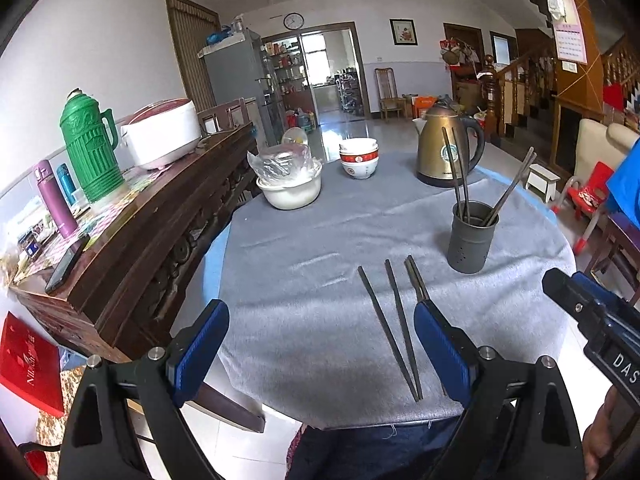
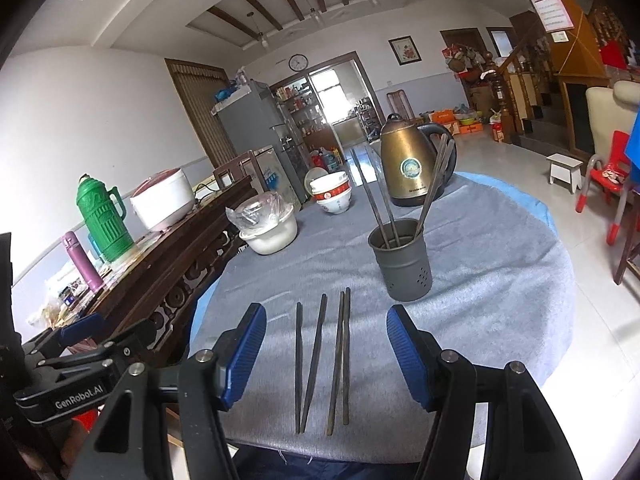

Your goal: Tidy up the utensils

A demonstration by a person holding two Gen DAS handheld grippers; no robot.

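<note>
Round table under grey cloth; chopsticks, holder, kettle, bowls.

Four chopsticks lie side by side on the table near its front edge. Behind them, slightly right, stands the holder with what look like four more inside. Further back sit the kettle, stacked bowls and, leftward, a covered bowl.

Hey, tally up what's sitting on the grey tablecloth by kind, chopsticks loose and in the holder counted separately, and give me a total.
Loose chopsticks: 4
Chopsticks in the holder: 4
Chopstick holder: 1
Gold kettle: 1
Stack of red-and-white bowls: 1
White pot with a plastic bag: 1
Total: 12
</note>
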